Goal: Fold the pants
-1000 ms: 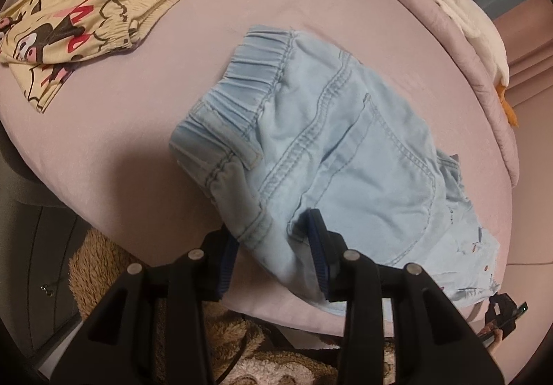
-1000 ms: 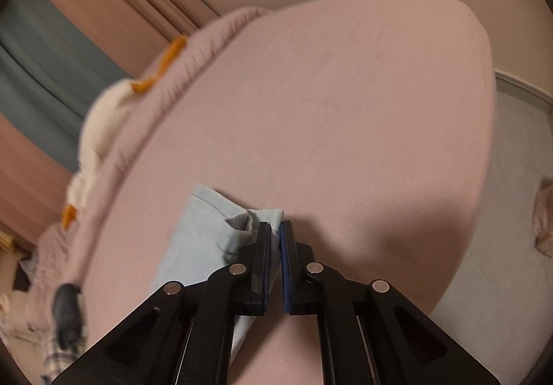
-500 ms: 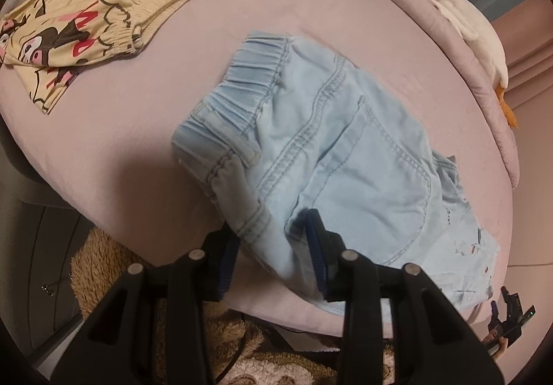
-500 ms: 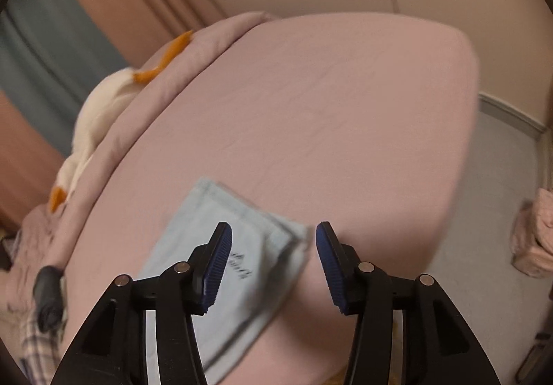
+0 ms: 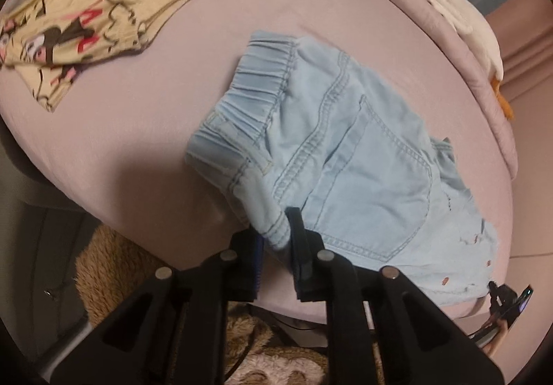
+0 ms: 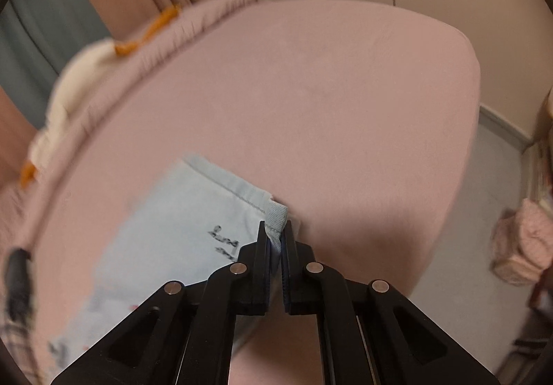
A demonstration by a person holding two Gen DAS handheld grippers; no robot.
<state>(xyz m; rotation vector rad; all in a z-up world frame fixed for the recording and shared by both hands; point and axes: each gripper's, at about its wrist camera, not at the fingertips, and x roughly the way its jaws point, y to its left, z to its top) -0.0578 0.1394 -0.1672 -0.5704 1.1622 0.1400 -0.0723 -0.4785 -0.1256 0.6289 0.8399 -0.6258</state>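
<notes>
Light denim pants (image 5: 345, 150) lie flat on the pink bed (image 5: 121, 143). Left tongs (image 5: 274, 243) are closing, bunched waist-side fabric between the pads. Right tongs (image 6: 275, 240) are clamped on a hem corner.

Dim warm light, fisheye warp, motion blur

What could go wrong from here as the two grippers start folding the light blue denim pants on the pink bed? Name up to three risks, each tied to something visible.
1. The left gripper is closing on a bunched side seam of the denim pants; a lift may drag wrinkles in.
2. The right gripper pinches only a hem corner, which could slip out.
3. The pants lie near the bed edge and might slide off.
</notes>
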